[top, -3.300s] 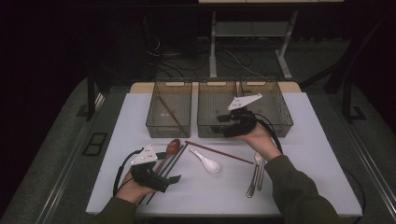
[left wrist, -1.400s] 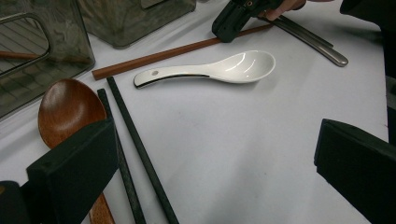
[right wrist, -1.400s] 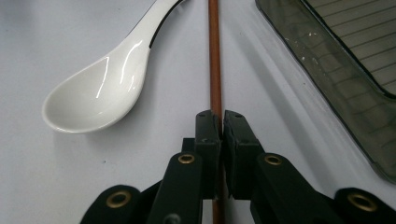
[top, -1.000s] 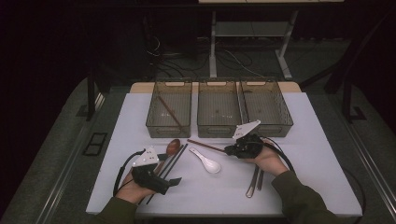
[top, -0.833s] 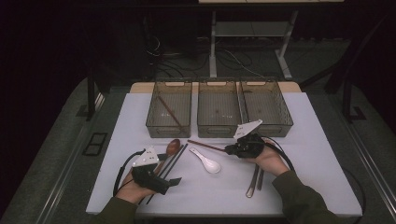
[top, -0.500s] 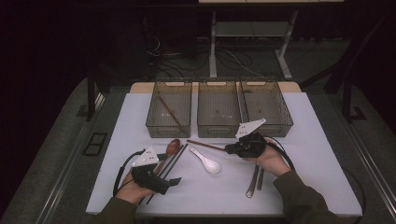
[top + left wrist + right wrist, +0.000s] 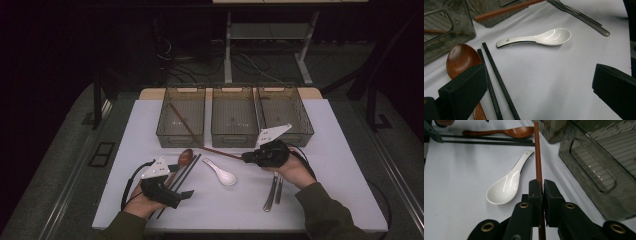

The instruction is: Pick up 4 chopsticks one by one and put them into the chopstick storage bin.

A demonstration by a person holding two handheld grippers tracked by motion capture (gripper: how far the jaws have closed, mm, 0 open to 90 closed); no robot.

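Three bins (image 7: 234,131), two spoons (image 7: 220,172), one gripped chopstick (image 7: 537,157)

The high view is dim, its surroundings near black; the white bench (image 7: 300,200) alone is lit. Glare streaks the white spoon (image 7: 506,185) at 9 o'clock. The near tongs look soft, out of focus.

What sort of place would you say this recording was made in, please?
Probably a lab or recording workbench: a white-topped table with three plastic bins, a cable-strewn floor behind, and sorted cutlery like the white spoon.
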